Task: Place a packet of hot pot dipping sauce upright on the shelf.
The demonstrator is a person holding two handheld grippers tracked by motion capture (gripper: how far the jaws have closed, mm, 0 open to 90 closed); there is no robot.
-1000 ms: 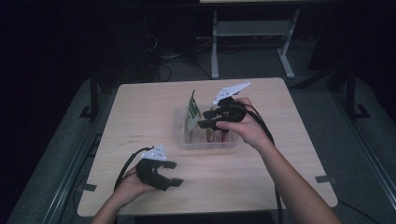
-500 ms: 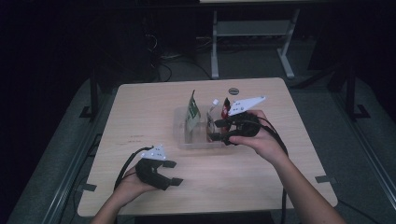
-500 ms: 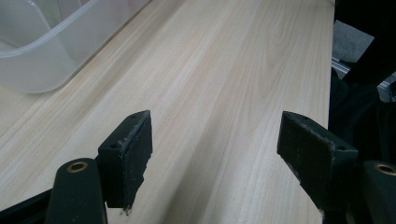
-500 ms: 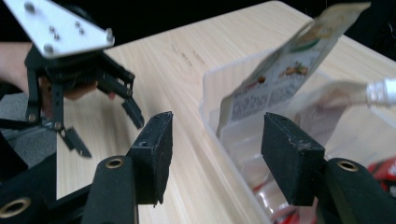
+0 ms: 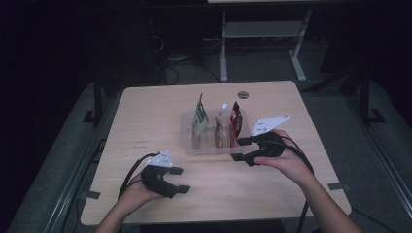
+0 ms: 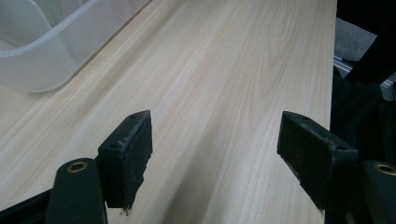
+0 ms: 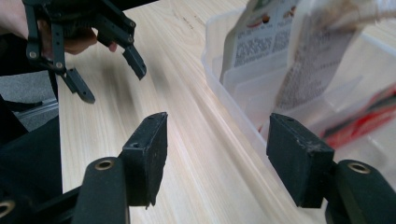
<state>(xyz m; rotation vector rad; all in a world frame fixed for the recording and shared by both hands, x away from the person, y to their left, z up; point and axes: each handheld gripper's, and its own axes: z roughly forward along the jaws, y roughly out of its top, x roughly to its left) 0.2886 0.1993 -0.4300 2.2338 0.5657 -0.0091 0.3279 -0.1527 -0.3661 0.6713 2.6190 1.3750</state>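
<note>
A person stands at a pale wooden table [image 5: 145,116] with a two-jaw gripper in each hand. At the table's middle sits a clear plastic bin [image 5: 187,141], the landmark here. Three pouches stand upright inside it in a row: a green pouch [image 5: 200,116] toward the bin's left end, a slim pale pouch with a white cap [image 5: 219,127] in the middle, and a red pouch [image 5: 236,120] toward the right end. The right gripper [image 5: 237,149] is just outside the bin's near right corner, low over the table; its jaws have just been opening and now stand wide with nothing between them. The left gripper [image 5: 180,180] rests well to the near left of the bin, jaws also wide apart and empty. The table around the bin carries no further pouches, so the packing looks finished or nearly so: all three pouches are in the bin, and the right hand seems to have let go and pulled clear.
</note>
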